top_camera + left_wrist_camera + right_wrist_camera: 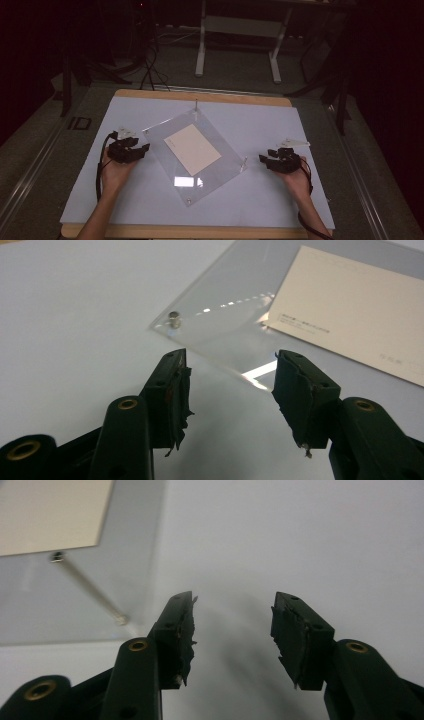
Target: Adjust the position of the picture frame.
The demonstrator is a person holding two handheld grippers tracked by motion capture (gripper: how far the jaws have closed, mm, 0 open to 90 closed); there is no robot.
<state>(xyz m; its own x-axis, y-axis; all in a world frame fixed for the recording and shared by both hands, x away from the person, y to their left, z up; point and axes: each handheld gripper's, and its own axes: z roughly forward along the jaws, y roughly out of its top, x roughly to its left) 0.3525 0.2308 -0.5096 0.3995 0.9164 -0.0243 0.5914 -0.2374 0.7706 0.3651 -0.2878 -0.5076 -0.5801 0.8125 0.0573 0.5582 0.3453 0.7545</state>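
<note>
A clear square acrylic frame, holding a cream rectangular card, is seen lying on the pale blue table mat, flanked by the left gripper and right gripper, jaws spread wide, empty.

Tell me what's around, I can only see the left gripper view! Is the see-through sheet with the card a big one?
Observer: The clear sheet is a whole square panel, lying turned like a diamond in the middle of the pale table mat, with the cream card at its centre.
Operator: Where's the other gripper?
Observer: The right gripper sits past the panel's right corner, apart from it, jaws open and holding nothing.
Operator: Are there more little metal pegs?
Observer: Yes, a standoff post stands at the far corner, and another at the right corner.
Operator: Is my gripper touching the sheet?
Observer: From above, the left gripper is open just beside the panel's left edge; whether it touches I cannot tell.
</note>
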